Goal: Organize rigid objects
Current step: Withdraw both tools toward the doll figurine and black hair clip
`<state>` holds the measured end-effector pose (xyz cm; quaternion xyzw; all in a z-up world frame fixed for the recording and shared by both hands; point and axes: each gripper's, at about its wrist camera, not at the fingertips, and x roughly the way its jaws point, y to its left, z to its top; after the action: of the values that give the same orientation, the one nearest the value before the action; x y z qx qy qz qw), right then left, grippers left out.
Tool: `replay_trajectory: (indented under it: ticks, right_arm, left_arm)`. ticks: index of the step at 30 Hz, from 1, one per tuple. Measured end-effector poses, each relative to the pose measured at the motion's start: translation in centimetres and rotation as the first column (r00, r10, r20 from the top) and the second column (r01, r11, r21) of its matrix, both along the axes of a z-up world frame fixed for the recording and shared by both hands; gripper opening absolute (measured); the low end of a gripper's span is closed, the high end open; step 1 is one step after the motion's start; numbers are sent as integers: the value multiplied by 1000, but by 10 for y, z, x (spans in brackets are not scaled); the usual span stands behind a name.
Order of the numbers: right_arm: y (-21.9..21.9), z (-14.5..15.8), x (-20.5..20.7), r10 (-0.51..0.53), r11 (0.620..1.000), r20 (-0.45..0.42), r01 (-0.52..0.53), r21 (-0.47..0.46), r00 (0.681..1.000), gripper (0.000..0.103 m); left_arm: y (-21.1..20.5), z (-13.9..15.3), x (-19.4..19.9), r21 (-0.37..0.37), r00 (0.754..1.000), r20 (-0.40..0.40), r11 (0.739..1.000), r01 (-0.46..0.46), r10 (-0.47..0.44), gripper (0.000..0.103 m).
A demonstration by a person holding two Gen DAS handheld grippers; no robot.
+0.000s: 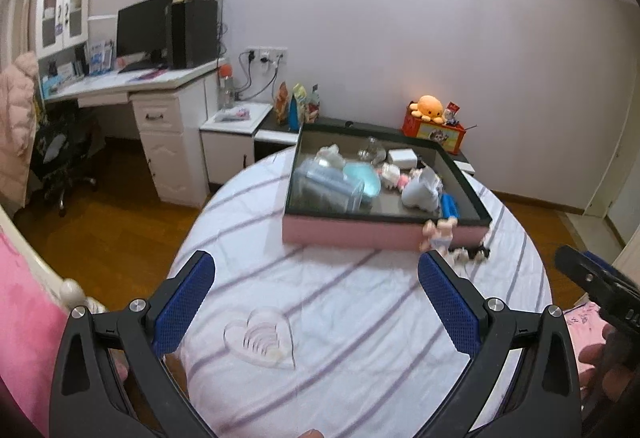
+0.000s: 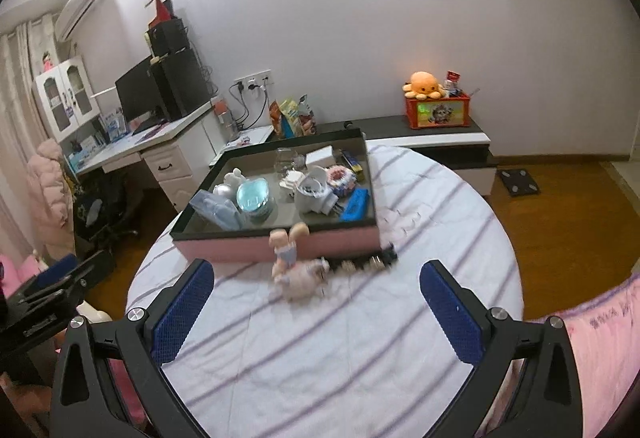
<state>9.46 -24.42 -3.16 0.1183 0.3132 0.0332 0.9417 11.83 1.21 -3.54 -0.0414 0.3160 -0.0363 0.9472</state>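
Note:
A pink-sided box (image 1: 352, 234) (image 2: 240, 250) with a dark rim sits on the striped bedsheet and holds several small items, among them a blue case, a white mug and a clear pouch. A small doll figure (image 2: 290, 258) (image 1: 438, 232) leans against the box's front wall, with a dark toy train (image 2: 360, 262) beside it. A clear heart-shaped piece (image 1: 262, 338) lies on the sheet between the fingers of my left gripper (image 1: 316, 302), which is open and empty. My right gripper (image 2: 316, 310) is wide open too, short of the doll, nothing between its pads.
A white desk (image 1: 120, 86) with a monitor and a dark office chair stand at the left. A low cabinet (image 2: 440, 134) along the wall carries a red box with an orange plush octopus (image 2: 426, 84). Wooden floor surrounds the bed. Pink bedding lies at both sides.

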Motion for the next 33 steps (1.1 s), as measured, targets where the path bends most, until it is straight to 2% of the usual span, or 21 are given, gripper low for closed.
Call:
replay_trajectory:
  ticks: [6, 14, 23, 33]
  right_arm:
    - [-2, -11, -36, -9, 1000, -16, 10, 4, 1000, 103]
    - [-1, -19, -54, 4, 1000, -23, -4, 21, 1000, 103]
    - [2, -16, -58, 10, 1000, -16, -9, 18, 1000, 103]
    - [-5, -24, -52, -6, 1000, -41, 6, 6, 999, 103]
  left_arm:
    - [3, -16, -29, -11, 999, -44, 1000, -8, 7, 103]
    - [-4, -20, -48, 20, 998, -58, 1000, -3, 4, 103]
    - [-8, -13, -56, 23, 999, -45, 1000, 10, -9, 103]
    - [-16, -20, -48, 18, 998, -65, 1000, 24, -23, 103]
